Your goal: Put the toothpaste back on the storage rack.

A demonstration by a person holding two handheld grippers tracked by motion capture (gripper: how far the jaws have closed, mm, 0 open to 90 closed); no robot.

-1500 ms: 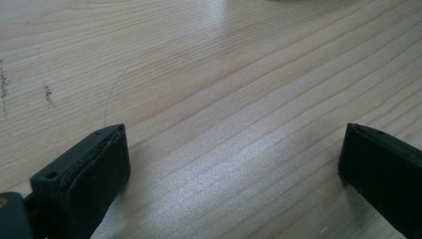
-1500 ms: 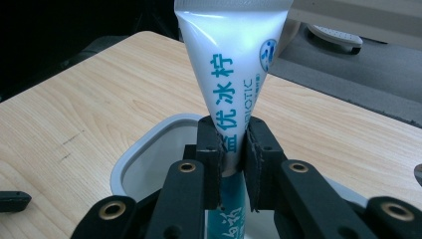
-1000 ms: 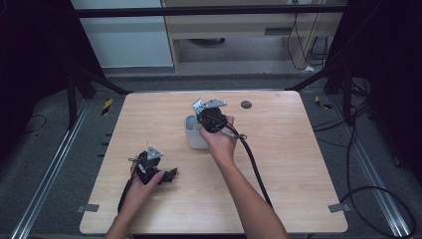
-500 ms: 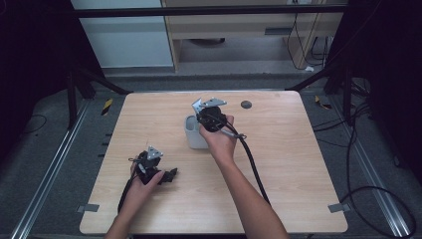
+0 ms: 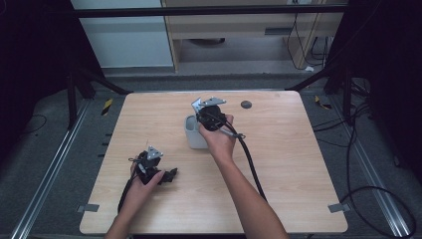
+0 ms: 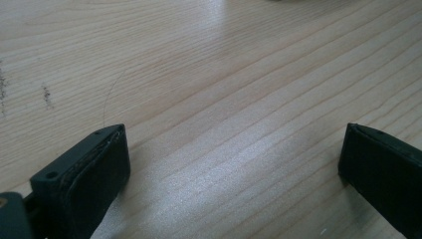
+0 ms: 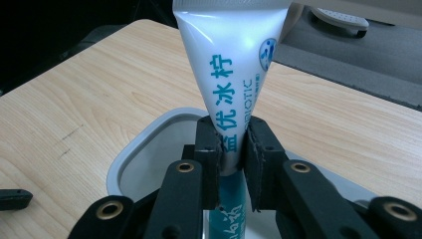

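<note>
Pale wooden tabletop [image 5: 298, 164] carries a small dark round disc [image 5: 246, 104] near its far edge. Mid-table stands a grey rounded-square cup [image 7: 149, 142]; over its opening the right gripper [image 7: 233, 149] pinches a white tube with teal lettering [image 7: 234, 59]. Near the front-left corner, the left gripper [image 6: 234, 164] rests wide open, holding nothing.

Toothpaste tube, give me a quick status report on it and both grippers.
Right gripper shut on toothpaste tube, held over grey cup. Left gripper open, empty, low over table. Nothing in the way.
</note>
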